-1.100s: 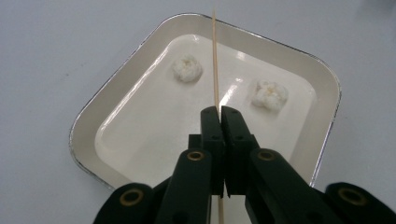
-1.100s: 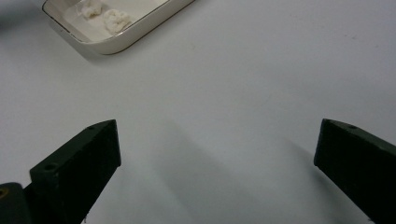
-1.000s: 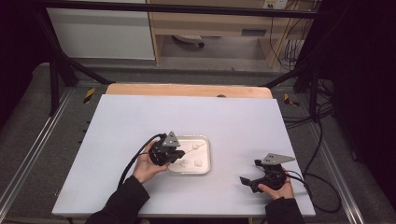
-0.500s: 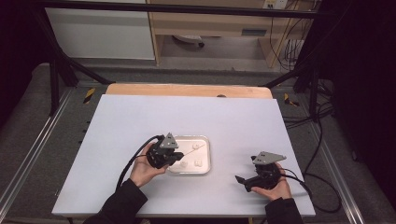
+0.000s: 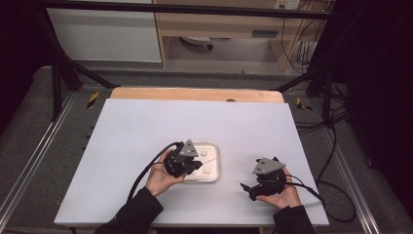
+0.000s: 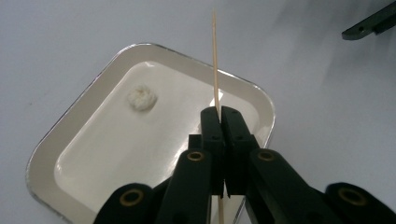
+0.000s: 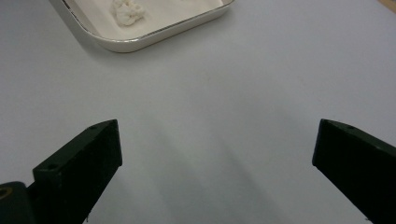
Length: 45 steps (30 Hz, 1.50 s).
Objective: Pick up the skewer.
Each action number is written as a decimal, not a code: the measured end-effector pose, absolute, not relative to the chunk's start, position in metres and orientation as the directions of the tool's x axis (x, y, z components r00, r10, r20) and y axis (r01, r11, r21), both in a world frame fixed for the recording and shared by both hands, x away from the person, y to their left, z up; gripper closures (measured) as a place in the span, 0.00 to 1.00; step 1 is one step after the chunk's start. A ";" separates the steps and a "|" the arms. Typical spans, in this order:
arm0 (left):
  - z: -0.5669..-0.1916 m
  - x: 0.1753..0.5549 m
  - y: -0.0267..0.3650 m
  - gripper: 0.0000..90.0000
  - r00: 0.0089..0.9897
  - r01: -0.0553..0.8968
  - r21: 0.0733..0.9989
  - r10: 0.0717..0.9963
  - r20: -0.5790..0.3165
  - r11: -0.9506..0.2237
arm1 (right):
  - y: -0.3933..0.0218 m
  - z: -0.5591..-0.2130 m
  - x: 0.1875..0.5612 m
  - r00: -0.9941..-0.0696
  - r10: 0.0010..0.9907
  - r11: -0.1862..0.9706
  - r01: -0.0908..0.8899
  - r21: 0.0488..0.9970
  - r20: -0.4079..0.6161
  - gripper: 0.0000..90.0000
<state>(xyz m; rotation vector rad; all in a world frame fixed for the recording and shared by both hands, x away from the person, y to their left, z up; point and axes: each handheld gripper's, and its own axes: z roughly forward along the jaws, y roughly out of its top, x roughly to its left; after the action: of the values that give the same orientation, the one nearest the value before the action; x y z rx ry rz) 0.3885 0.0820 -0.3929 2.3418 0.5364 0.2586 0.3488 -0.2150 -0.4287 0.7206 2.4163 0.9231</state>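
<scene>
The left tool (image 6: pixel 219 116) is pinching a thin wooden skewer (image 6: pixel 215 56) between its black jaws, holding it upright over a white tray (image 6: pixel 93 100) on the bench (image 5: pixel 146 122). The skewer's point is sticking out past the tray's far rim, and its lower end is running down between the jaws.

The right tool (image 7: pixel 217 154) is hovering over bare bench just beside the tray, its jaws standing wide apart with nothing between them.

Spearing looks like the step in hand. Doing it well likely means tipping the point down squarely onto one dough-like lump (image 6: pixel 141 98), keeping the grip tight so the skewer is not sliding, and pressing gently so the lump is not skidding along the tray floor. The idle right tool could be steadying the tray's rim.

By count: one skewer, one tray, two tools. In the high view about three pale lumps are lying in the tray, though the left hand (image 5: pixel 163 175) may be hiding more.
</scene>
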 end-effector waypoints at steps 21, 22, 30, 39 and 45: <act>-0.391 0.380 0.028 0.98 0.927 0.249 0.639 0.371 0.062 -0.728 | -0.201 -0.421 0.344 -0.783 0.452 0.772 0.103 0.627 -0.427 0.17; -0.392 0.380 0.026 0.98 0.928 0.248 0.638 0.368 0.060 -0.729 | -0.201 -0.421 0.344 -0.784 0.443 0.777 0.094 0.622 -0.435 0.18; -0.393 0.378 0.009 0.98 0.938 0.225 0.618 0.340 0.073 -0.753 | -0.198 -0.421 0.343 -0.788 0.360 0.813 0.001 0.583 -0.500 0.29; -0.394 0.376 -0.003 0.98 0.946 0.210 0.607 0.316 0.073 -0.767 | -0.194 -0.425 0.342 -0.784 0.235 0.859 -0.109 0.501 -0.574 0.45; -0.394 0.375 -0.008 0.98 0.951 0.200 0.602 0.302 0.073 -0.773 | -0.193 -0.428 0.342 -0.771 0.157 0.884 -0.169 0.436 -0.617 0.57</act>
<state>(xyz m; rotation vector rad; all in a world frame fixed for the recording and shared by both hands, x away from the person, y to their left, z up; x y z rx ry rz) 0.3746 -0.0082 -0.3935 2.4786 0.3531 0.2187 0.3422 -0.1928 -0.4278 -0.0086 2.3699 0.6280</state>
